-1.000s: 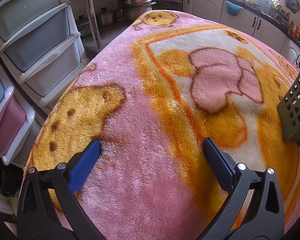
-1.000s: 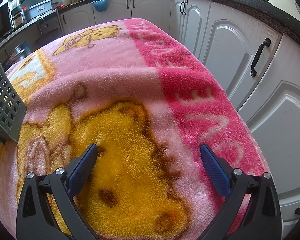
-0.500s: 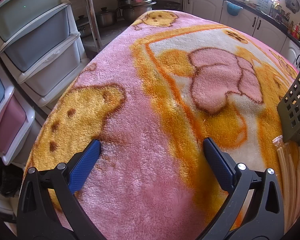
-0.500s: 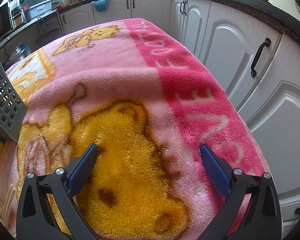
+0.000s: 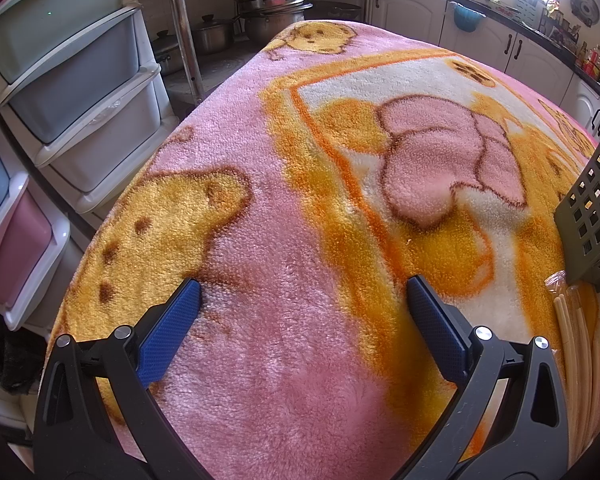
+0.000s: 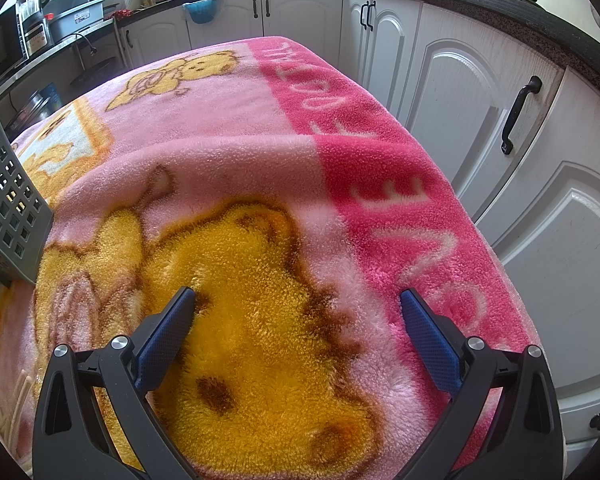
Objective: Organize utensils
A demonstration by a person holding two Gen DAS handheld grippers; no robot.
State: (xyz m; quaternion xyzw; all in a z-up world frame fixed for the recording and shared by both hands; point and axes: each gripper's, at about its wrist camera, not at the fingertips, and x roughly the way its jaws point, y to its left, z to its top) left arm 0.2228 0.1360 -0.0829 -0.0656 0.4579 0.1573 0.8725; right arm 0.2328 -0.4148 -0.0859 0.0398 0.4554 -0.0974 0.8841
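Pale cream chopsticks in clear wrap are seen lying on the fuzzy pink-and-orange cartoon blanket, just beside the grey perforated plastic basket. Left gripper and right gripper are held spread wide, nothing gripped.

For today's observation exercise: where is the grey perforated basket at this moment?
The grey basket stands on the pink blanket at the right edge of the left wrist view and the left edge of the right wrist view, with pale chopsticks just in front.
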